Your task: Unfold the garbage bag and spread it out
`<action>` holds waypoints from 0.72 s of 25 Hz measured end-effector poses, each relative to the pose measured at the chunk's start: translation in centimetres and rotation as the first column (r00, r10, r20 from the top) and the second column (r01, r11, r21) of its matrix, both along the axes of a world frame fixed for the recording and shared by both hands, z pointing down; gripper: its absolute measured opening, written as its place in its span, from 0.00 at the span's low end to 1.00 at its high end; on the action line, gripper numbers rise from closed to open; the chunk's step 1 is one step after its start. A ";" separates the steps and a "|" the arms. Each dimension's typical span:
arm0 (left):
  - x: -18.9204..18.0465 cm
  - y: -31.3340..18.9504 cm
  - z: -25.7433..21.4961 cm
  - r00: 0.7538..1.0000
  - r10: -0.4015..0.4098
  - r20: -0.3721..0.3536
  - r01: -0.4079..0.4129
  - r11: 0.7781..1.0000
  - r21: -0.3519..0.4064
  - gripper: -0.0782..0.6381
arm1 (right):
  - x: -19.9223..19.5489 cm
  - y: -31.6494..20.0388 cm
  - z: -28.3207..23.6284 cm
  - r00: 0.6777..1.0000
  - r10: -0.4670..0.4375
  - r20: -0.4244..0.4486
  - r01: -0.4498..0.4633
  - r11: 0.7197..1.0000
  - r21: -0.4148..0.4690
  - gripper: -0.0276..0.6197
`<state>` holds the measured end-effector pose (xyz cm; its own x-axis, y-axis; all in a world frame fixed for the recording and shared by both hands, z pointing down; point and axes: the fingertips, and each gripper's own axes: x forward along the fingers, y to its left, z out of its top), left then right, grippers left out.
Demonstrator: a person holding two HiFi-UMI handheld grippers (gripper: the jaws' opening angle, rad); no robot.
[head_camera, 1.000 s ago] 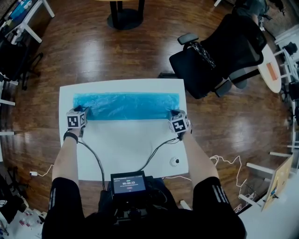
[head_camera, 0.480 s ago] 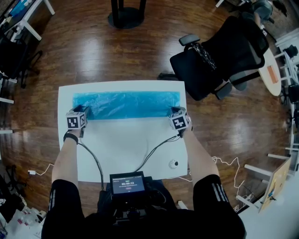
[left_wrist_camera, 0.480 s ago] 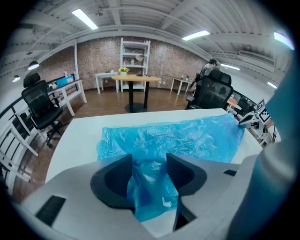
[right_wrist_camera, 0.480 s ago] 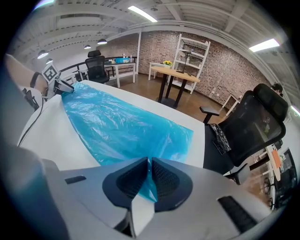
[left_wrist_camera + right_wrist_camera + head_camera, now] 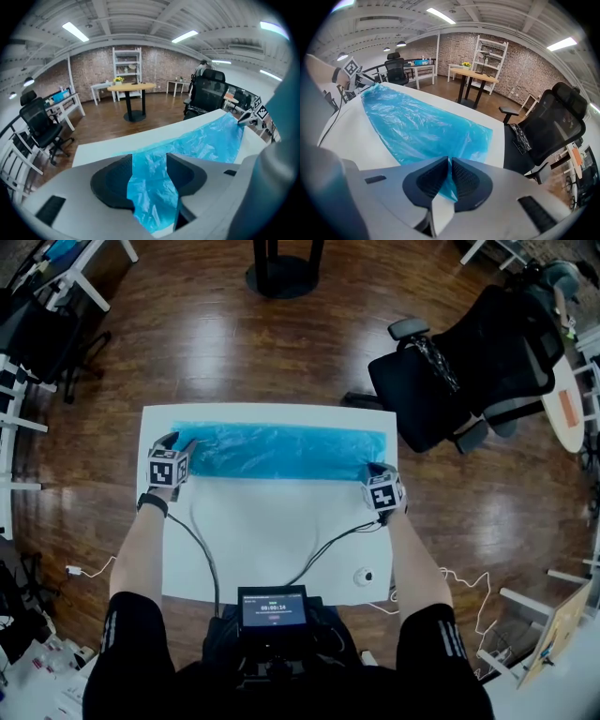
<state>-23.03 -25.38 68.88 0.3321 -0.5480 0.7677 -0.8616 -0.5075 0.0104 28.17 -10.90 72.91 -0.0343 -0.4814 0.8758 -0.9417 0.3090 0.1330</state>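
The right gripper [image 5: 449,171] pinches one end of the garbage bag [image 5: 281,451], a folded strip on the desk [image 5: 272,531]; the left gripper [image 5: 150,161] gapes unclamped around the other end. Pulling now may just drag it sideways

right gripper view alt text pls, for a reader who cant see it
The right claw is pinched shut on a corner of a blue garbage bag, which lies spread as a long strip across a white table. A black office chair stands to the right, with a brick wall behind.
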 end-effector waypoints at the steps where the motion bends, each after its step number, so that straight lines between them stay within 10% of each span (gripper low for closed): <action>1: -0.3 -0.6 -0.2 1.000 0.012 0.028 -0.012 1.000 0.008 0.44 | 0.0 -0.1 0.0 1.000 -0.001 -0.001 0.001 1.000 0.002 0.14; 7: -1.8 -1.5 0.4 0.929 0.210 0.304 -0.193 0.977 -0.085 0.44 | -0.6 -0.1 0.0 1.000 -0.008 0.011 0.008 1.000 0.001 0.14; 14: -2.3 -1.2 3.6 0.683 0.563 0.466 -0.481 0.826 -0.293 0.42 | -0.8 0.0 -0.2 1.000 -0.008 0.027 0.008 1.000 0.002 0.13; 18: -2.0 -0.9 4.1 0.629 0.637 0.445 -0.519 0.771 -0.370 0.43 | -0.8 0.0 -0.2 0.999 -0.004 0.032 0.004 1.000 0.002 0.13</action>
